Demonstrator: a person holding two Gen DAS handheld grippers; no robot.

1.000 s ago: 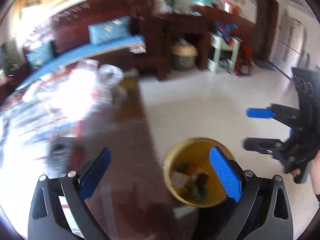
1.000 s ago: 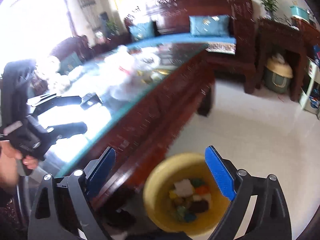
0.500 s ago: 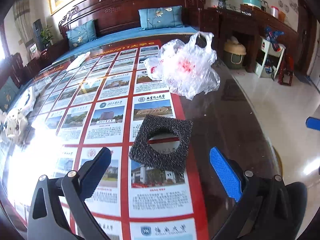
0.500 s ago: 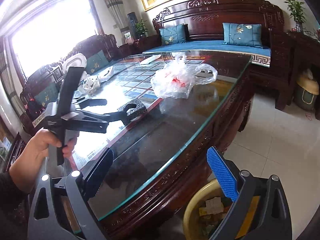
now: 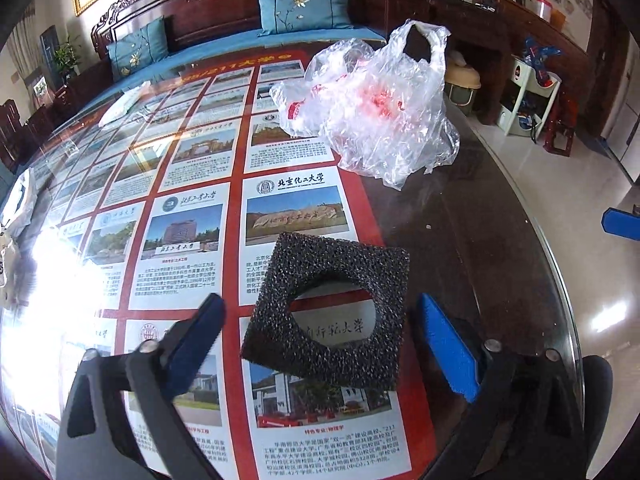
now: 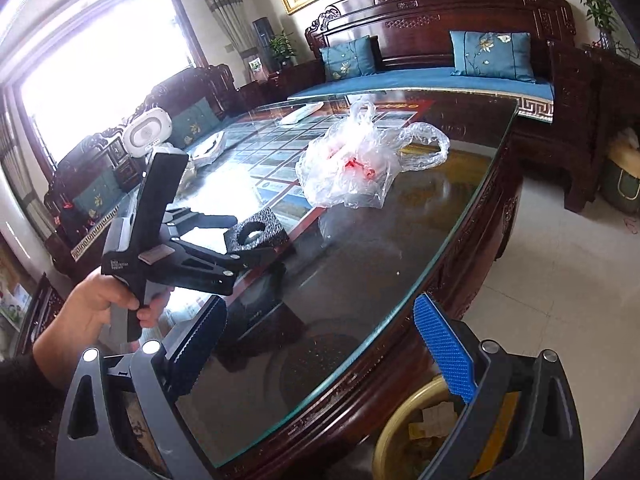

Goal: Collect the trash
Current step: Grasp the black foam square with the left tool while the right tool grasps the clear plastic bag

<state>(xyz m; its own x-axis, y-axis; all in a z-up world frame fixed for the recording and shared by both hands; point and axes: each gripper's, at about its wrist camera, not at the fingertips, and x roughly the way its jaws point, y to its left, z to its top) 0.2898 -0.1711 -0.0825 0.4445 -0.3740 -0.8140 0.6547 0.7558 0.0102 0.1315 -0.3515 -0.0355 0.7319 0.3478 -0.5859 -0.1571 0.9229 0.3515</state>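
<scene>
A black foam square (image 5: 328,312) with a round hole lies flat on the glass table top (image 5: 460,240). My left gripper (image 5: 320,344) hangs low over it with the foam between its blue pads; the jaws are closing, and a gap shows on each side. In the right wrist view the foam (image 6: 256,236) sits between the left gripper's (image 6: 252,240) black fingers. A crumpled clear plastic bag (image 5: 372,112) with red print lies further back on the table. My right gripper (image 6: 320,348) is open and empty at the table's near edge, above a yellow bin (image 6: 400,440) holding scraps.
A person's hand (image 6: 100,304) holds the left gripper's handle. A white device (image 6: 146,132) and white items sit at the table's far left. A dark wooden sofa with blue cushions (image 6: 492,56) stands behind. Tiled floor (image 6: 560,280) lies to the right of the table.
The left wrist view swung from the bin and floor onto the table, then closed in on the foam, and its jaws narrowed a little. The right gripper shifted toward the table; the bin dropped lower in view.
</scene>
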